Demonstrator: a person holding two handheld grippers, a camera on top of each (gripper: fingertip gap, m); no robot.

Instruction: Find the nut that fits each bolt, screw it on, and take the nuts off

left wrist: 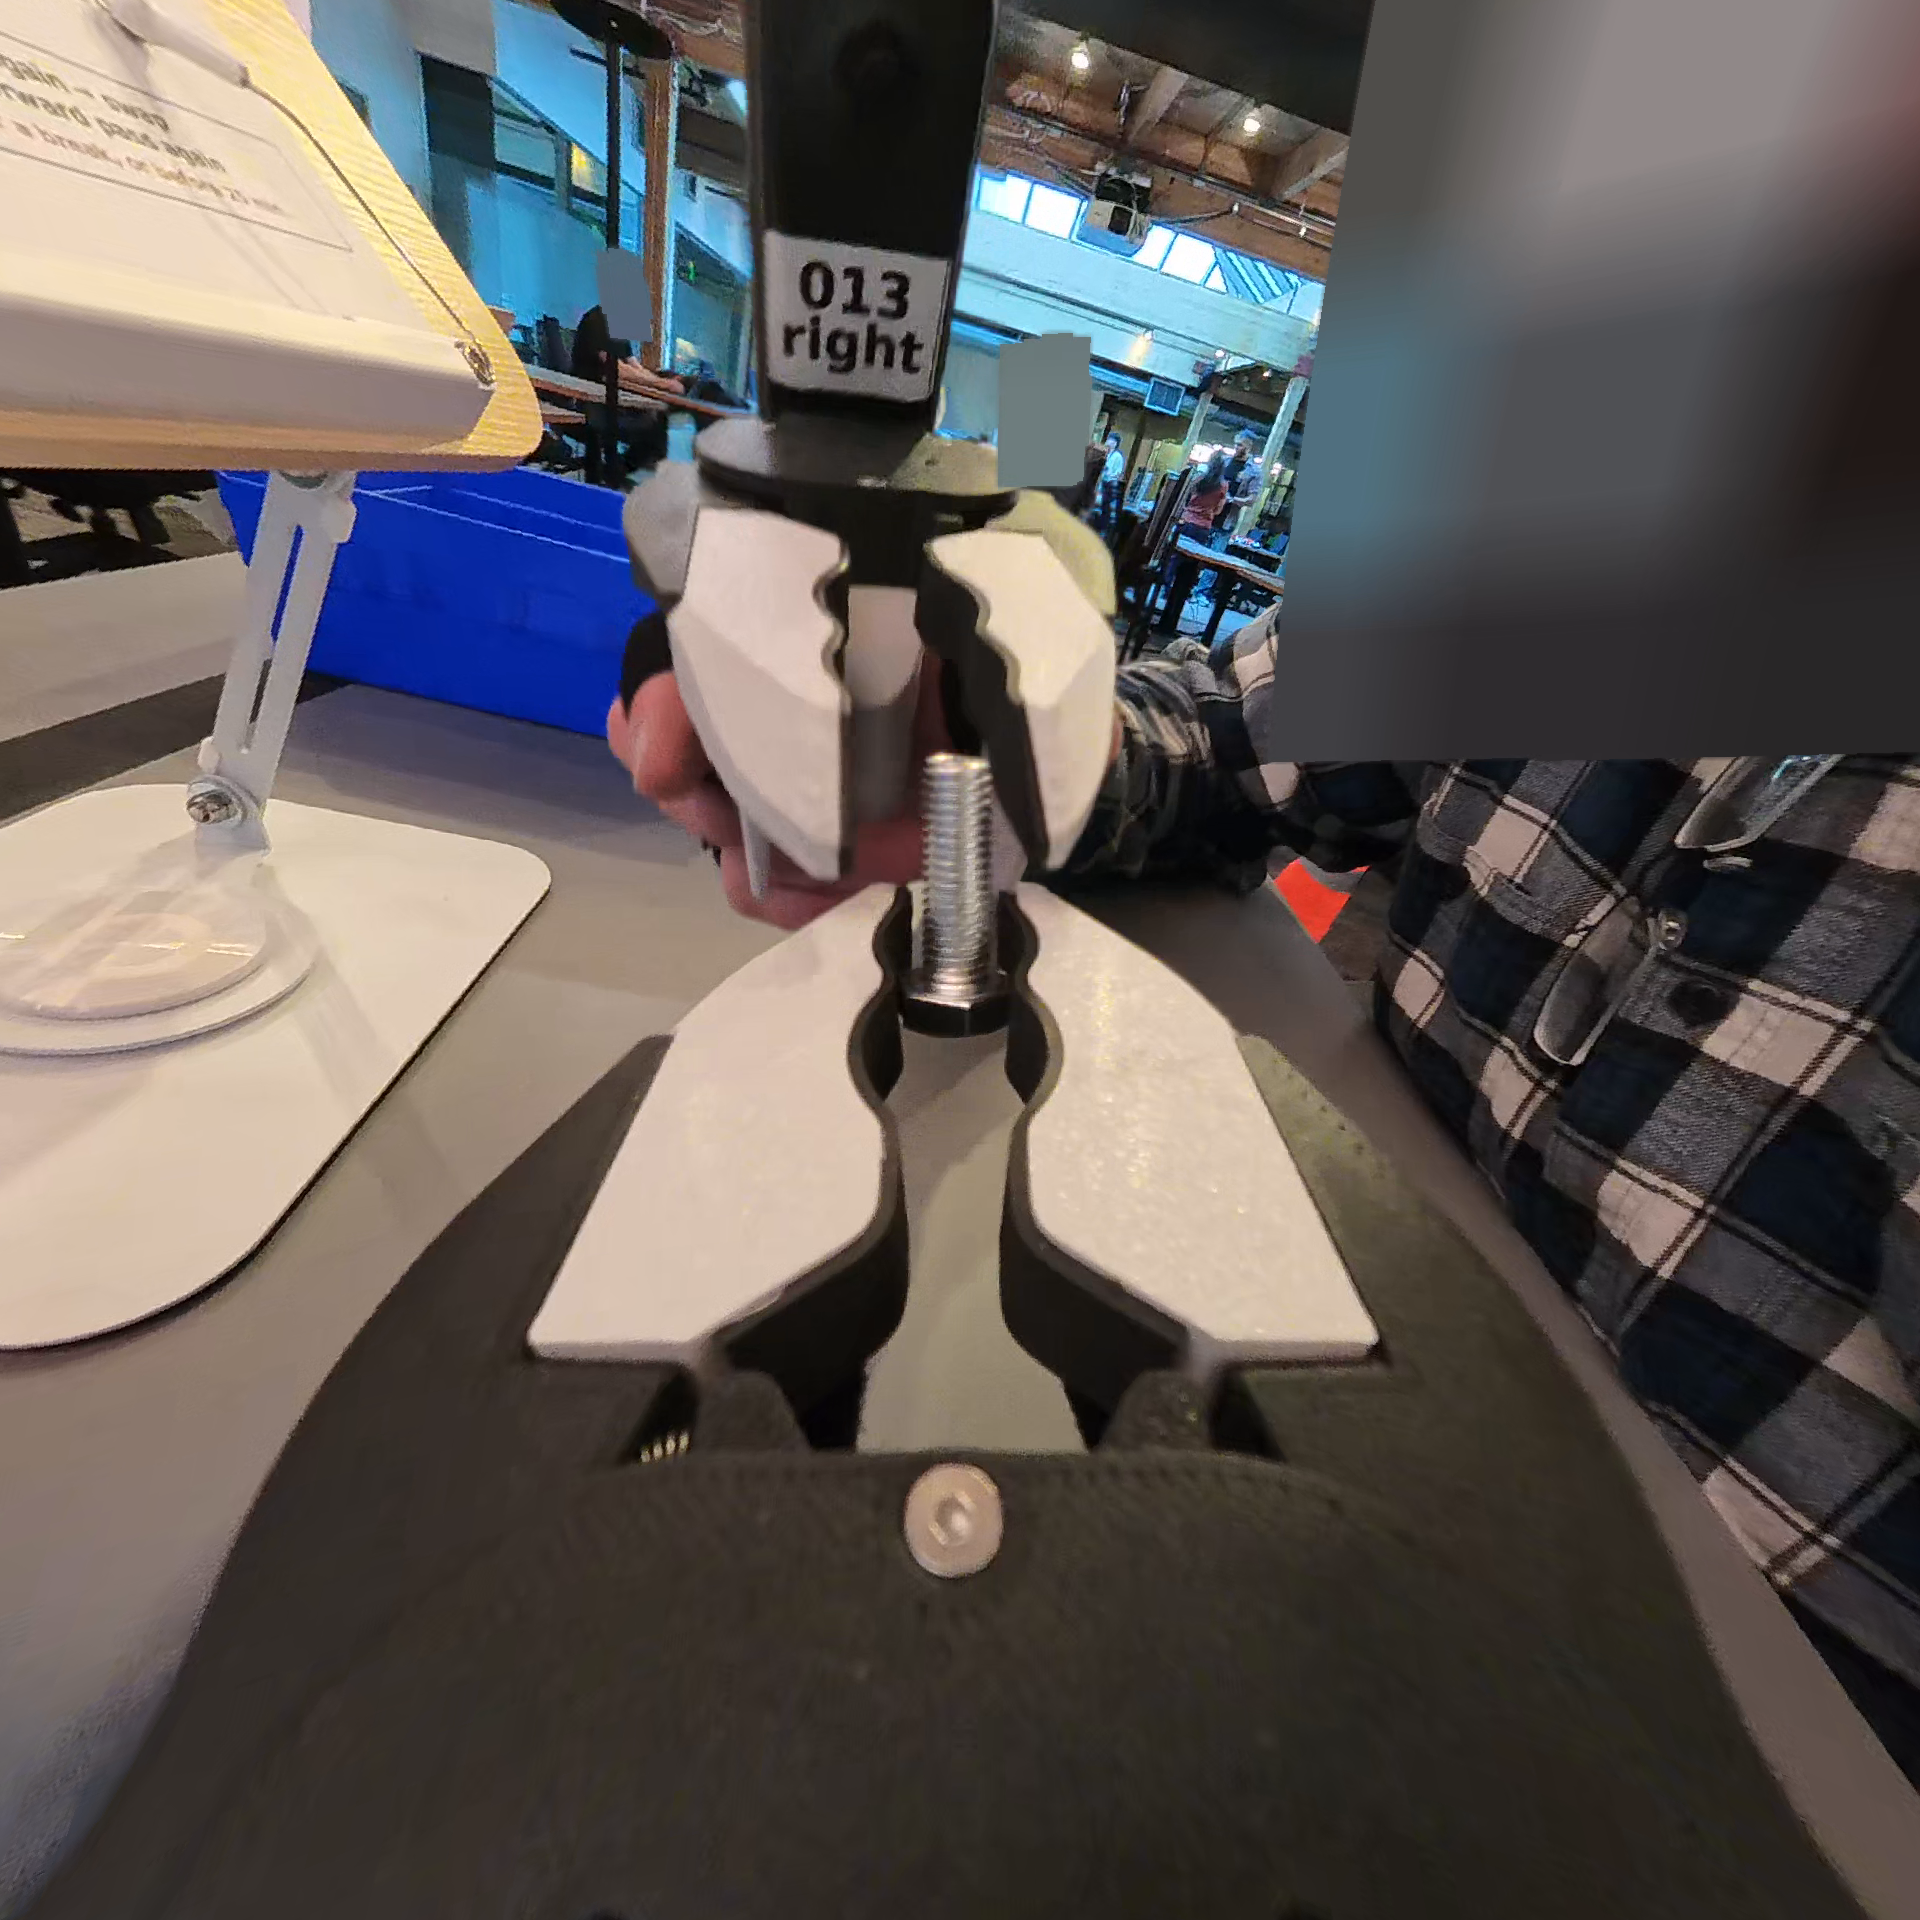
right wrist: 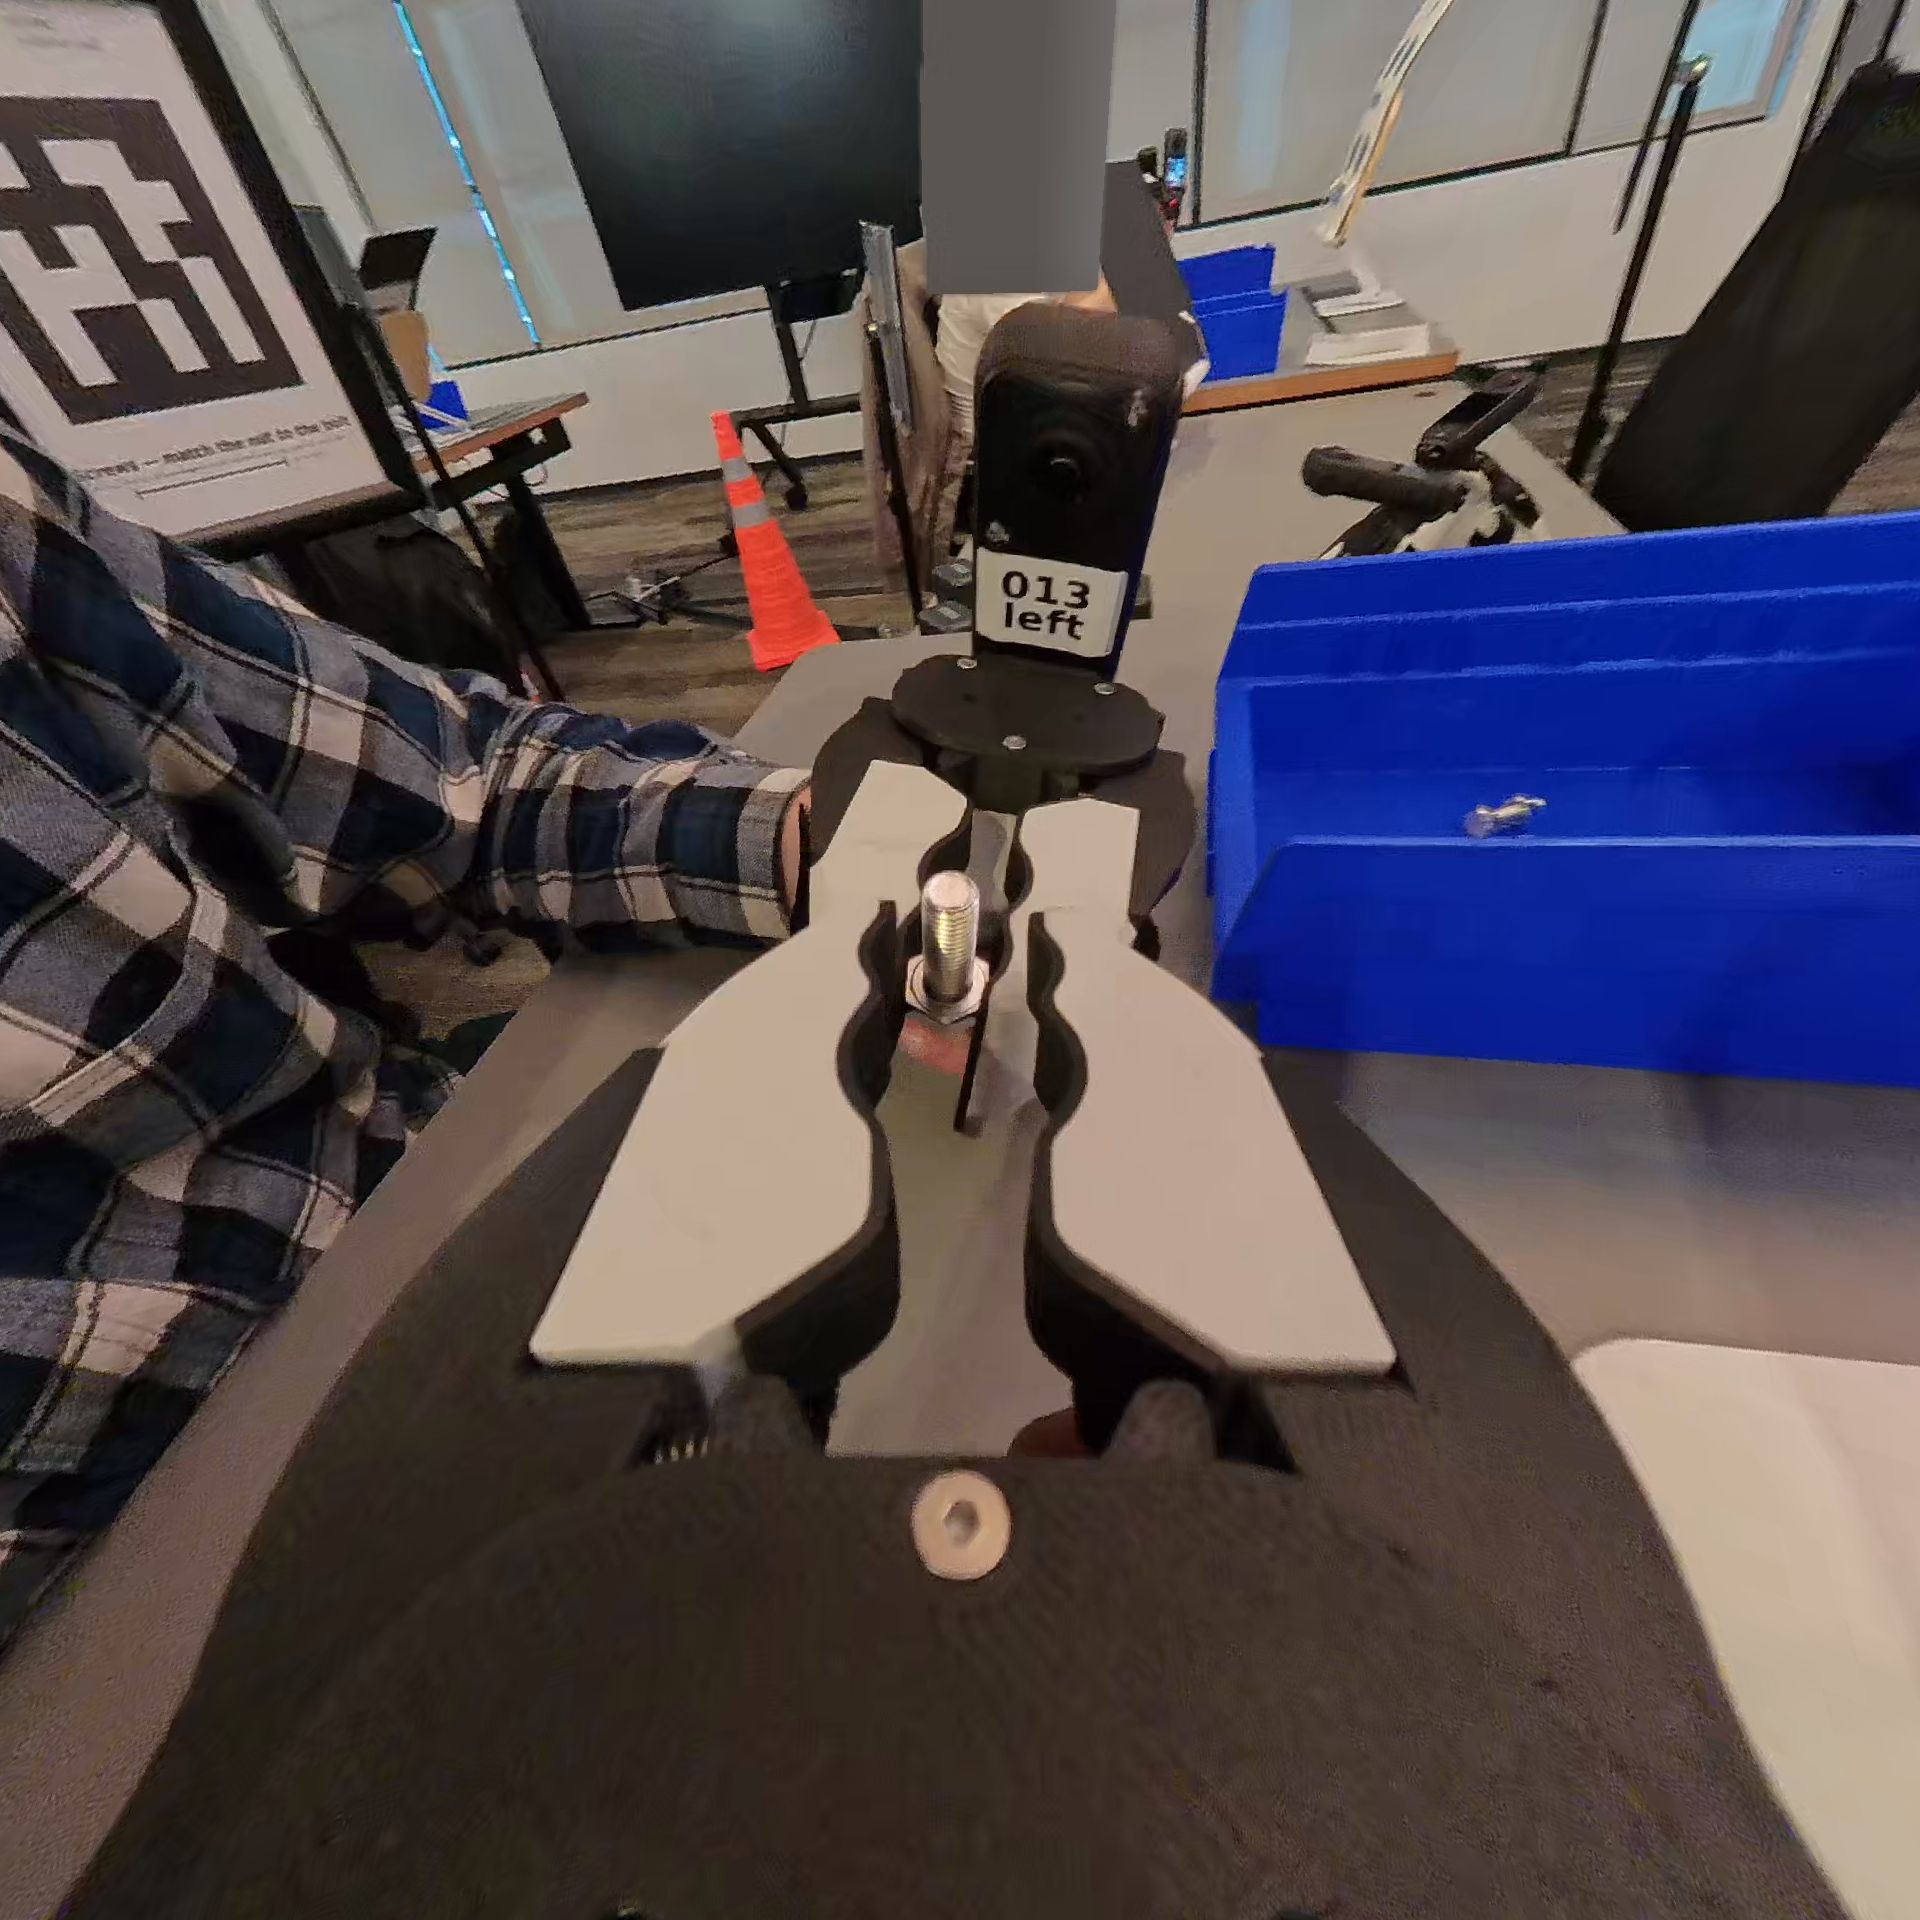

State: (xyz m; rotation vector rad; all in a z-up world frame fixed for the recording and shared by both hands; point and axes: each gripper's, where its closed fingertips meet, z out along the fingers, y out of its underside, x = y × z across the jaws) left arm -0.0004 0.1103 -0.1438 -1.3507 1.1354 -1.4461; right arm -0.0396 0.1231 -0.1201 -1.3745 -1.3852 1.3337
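**Bolt Clamped in Left Tool, Right Tool Spread Around Shank**

**Left wrist view.** The left tool pinches a bright steel bolt by its hex head. Both fingertips press against the flats of the head. The bolt stands upright above the grey desk, threaded shank pointing up. The right tool comes in from the opposite side, its two white fingers spread to either side of the upper shank. A gap shows on the left of the threads. A hand grips the right tool from behind. A white stand sits on the desk to the left, with a blue bin behind it. A plaid shirt fills the right edge.

**Right wrist view.** The right tool is open. Its fingertips flank the bolt at the hex end, and a clear gap remains on the right side. The left tool faces it, and its fingertips are hidden behind the right tool's fingers. A plaid sleeve reaches the left tool from the left. A blue bin stands on the desk to the right and holds a small second bolt. An orange cone stands on the floor beyond.
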